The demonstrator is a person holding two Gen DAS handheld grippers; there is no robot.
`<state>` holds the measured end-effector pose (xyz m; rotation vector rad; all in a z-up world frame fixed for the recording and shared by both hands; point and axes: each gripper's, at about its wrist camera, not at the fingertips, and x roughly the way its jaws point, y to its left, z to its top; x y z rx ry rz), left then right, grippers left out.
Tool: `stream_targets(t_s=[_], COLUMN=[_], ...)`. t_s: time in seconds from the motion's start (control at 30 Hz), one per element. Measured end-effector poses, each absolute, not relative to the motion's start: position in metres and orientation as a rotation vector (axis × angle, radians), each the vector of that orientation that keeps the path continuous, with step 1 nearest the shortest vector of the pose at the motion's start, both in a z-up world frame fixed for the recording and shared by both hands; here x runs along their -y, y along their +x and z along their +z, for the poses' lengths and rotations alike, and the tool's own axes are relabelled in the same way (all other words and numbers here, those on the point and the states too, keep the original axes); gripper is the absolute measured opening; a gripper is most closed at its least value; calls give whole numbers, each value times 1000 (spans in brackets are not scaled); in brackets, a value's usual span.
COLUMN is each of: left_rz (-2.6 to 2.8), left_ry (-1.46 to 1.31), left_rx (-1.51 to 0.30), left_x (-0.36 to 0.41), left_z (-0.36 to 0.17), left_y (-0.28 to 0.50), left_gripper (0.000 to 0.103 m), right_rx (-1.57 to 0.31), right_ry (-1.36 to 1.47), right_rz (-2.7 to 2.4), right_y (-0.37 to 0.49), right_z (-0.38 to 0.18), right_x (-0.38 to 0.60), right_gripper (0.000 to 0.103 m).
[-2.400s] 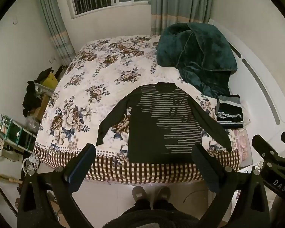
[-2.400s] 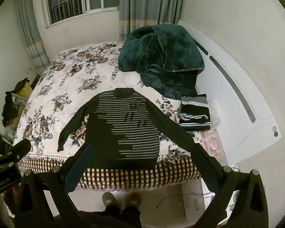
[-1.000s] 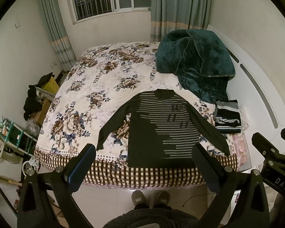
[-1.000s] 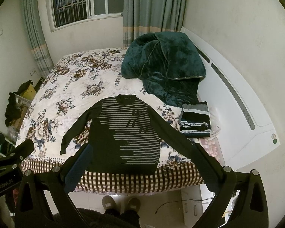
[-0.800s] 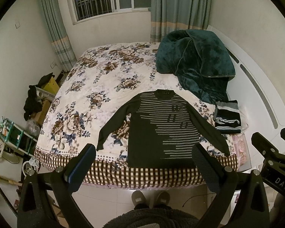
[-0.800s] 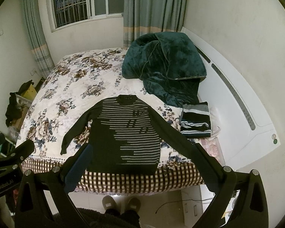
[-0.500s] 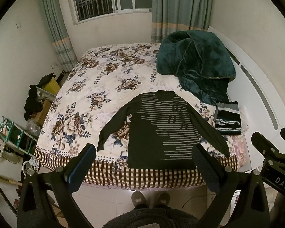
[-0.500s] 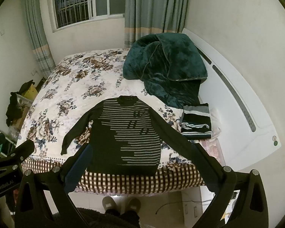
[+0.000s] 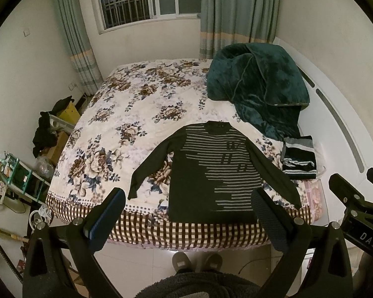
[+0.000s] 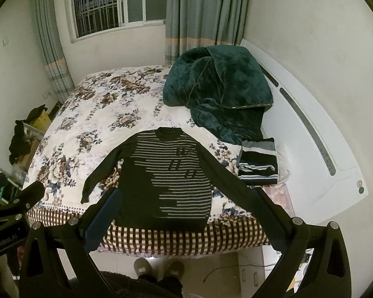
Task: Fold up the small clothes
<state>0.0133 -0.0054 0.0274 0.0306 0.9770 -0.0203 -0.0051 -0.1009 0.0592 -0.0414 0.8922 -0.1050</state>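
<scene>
sweater: your dark striped sweater (image 9: pixel 212 173) lies flat and face up on the floral bedspread (image 9: pixel 126 124), near the foot edge of the bed, neck toward the window (image 9: pixel 126 0), both sleeves spread out and angled down to the sides.
hem: the bottom edge sits right along the checked border (image 9: pixel 186 231) that hangs over the bed's edge.
left gripper: your left gripper (image 9: pixel 186 213) hovers above the floor in front of the bed, well apart from the sweater; its jaws stand wide and hold nothing.
right gripper: your right gripper (image 10: pixel 186 213) hangs at about the same height beside the left one, also clear of the cloth; jaws spread wide, nothing between them.
left sleeve: from the left wrist view the sleeve end (image 9: pixel 133 193) rests on the bedspread just above the dotted band.
folded pile: a folded striped garment (image 9: pixel 298 157) sits at the right side of the bed, just beside the sweater's right sleeve.
blanket: a dark green blanket (image 9: pixel 256 84) is heaped at the far right of the bed, near the white headboard (image 9: pixel 340 124), behind the folded pile.
you: your slippers (image 9: pixel 196 260) show on the tile floor below the bed's edge, between the two fingers.
room: curtains (image 9: pixel 236 12) flank the window; clutter and a yellow box (image 9: pixel 69 111) stand on the floor at the left of the bed.
</scene>
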Motion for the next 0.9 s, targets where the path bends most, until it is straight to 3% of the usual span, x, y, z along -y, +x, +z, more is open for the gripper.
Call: stream_targets(t_s=[0.73,0.9], left_rz=[-20,-21], left_ry=[27,54], left_rx=[-969,-973], left_x=[6,0], left_z=[33,24], left_y=[18,50], left_gripper=[103,103], right_rx=[-887,-902], right_ry=[-38,-18], right_rz=[-104,-111], right_y=[-7,-2], right_z=[57,57], right_x=[100,100], right_gripper=[103,103])
